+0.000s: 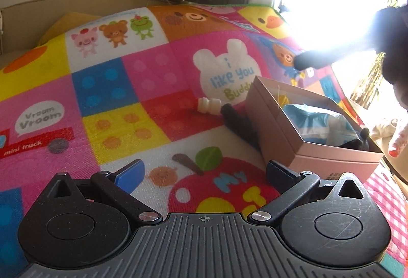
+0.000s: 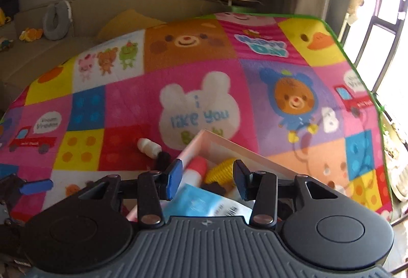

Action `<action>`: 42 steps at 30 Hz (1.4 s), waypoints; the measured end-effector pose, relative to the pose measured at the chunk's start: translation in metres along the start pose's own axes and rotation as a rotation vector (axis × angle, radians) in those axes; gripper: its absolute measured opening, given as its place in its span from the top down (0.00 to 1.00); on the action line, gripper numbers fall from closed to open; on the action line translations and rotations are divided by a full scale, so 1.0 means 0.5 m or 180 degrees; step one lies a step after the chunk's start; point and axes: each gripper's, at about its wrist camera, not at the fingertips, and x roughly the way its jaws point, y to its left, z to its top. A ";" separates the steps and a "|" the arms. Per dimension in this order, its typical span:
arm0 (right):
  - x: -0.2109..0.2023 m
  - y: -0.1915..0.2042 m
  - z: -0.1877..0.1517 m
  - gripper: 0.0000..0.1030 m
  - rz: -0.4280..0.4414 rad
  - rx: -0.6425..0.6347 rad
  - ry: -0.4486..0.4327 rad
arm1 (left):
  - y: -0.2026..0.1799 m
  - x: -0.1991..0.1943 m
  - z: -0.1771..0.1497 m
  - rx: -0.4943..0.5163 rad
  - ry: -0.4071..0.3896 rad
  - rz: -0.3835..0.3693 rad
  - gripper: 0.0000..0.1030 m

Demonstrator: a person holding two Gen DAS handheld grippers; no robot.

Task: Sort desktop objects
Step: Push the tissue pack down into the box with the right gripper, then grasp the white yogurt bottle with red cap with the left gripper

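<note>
Looking down both cameras, we find the small white bottle (image 1: 209,105) lying on its side on the patchwork play mat (image 1: 107,89), on a red square just beside the pink box (image 1: 288,140). Its long axis runs across the left view, narrow neck toward the left and its base toward a black object (image 1: 236,119) that lies between it and the box wall; whether the two touch, we cannot tell.

The box stands open and holds a blue-and-white packet (image 2: 201,204), a yellow ribbed piece (image 2: 221,172) and a red-and-white tube (image 2: 195,171).

Our left tongs (image 1: 206,172) are spread wide with nothing between them, hovering over the apple picture short of the bottle. Our right tongs (image 2: 208,179) hang over the box, partly closed, gripping nothing; their gap frames the items lying inside.

The left view shows the box's outer side wall and, against the window glare, a dark blurred shape at right. The right view shows the tube, a grey neck pillow (image 2: 54,20) on the sofa behind, and a blue pad (image 2: 35,187) of the left tongs at its lower left edge.
</note>
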 end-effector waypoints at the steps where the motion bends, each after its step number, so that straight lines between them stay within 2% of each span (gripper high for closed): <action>1: 0.026 0.028 0.022 0.58 0.0119 -0.0069 0.0099 | 0.003 -0.003 -0.002 -0.0005 -0.0019 0.0010 0.00; 4: 0.141 0.105 0.071 0.58 0.0307 -0.0137 0.0589 | 0.018 -0.009 -0.011 -0.0027 -0.0055 0.0136 0.00; 6: 0.216 0.144 0.084 0.58 0.0268 -0.0219 0.0799 | 0.034 -0.011 -0.012 -0.0147 -0.0026 0.0189 0.00; 9: 0.301 0.180 0.089 0.58 0.0030 -0.0377 0.0942 | 0.053 -0.010 -0.010 -0.0297 0.0023 0.0184 0.00; 12: 0.350 0.197 0.087 0.58 -0.0143 -0.0506 0.0973 | 0.059 -0.004 -0.010 -0.0347 0.0086 0.0167 0.00; 13: 0.357 0.202 0.086 0.63 -0.0156 -0.0563 0.0987 | 0.059 -0.002 -0.010 -0.0351 0.0104 0.0155 0.00; 14: 0.360 0.206 0.084 0.70 -0.0151 -0.0596 0.1006 | 0.060 -0.001 -0.011 -0.0353 0.0117 0.0139 0.00; 16: 0.344 0.210 0.079 0.76 -0.0040 -0.0575 0.1028 | 0.061 -0.003 -0.013 -0.0357 0.0122 0.0099 0.00; 20: 0.261 0.227 0.055 0.76 0.0389 -0.0565 0.1056 | 0.056 -0.007 -0.015 -0.0298 0.0131 0.0046 0.00; 23: 0.190 0.241 0.033 0.76 0.0854 -0.0604 0.1254 | 0.044 -0.011 -0.021 -0.0153 0.0205 -0.0064 0.00; 25: 0.160 0.242 0.040 0.68 0.1011 -0.0653 0.1253 | 0.033 -0.015 -0.027 -0.0067 0.0258 -0.0133 0.00; 28: 0.158 0.227 0.073 0.68 0.0577 -0.0717 0.1050 | 0.020 -0.023 -0.037 0.0019 0.0286 -0.0211 0.00; 32: 0.262 0.180 0.101 0.68 0.0058 -0.0601 0.1239 | 0.012 -0.033 -0.049 0.0088 0.0261 -0.0254 0.00; 34: 0.307 0.171 0.094 0.68 -0.0041 -0.0587 0.1374 | 0.015 -0.033 -0.049 0.0069 0.0254 -0.0257 0.00; 37: 0.359 0.179 0.075 0.68 -0.0357 -0.0796 0.1515 | 0.022 -0.030 -0.049 0.0000 0.0296 -0.0253 0.00; 38: 0.363 0.179 0.073 0.68 -0.0376 -0.0811 0.1482 | 0.024 -0.030 -0.049 -0.0017 0.0296 -0.0244 0.00; 39: 0.359 0.178 0.076 0.76 -0.0350 -0.0793 0.1464 | 0.025 -0.029 -0.049 -0.0030 0.0290 -0.0235 0.00; 40: 0.351 0.173 0.079 0.78 -0.0297 -0.0711 0.1428 | 0.024 -0.029 -0.049 -0.0033 0.0287 -0.0222 0.00; 42: 0.313 0.168 0.080 0.80 -0.0067 -0.0562 0.1296 | 0.023 -0.030 -0.049 -0.0032 0.0280 -0.0194 0.00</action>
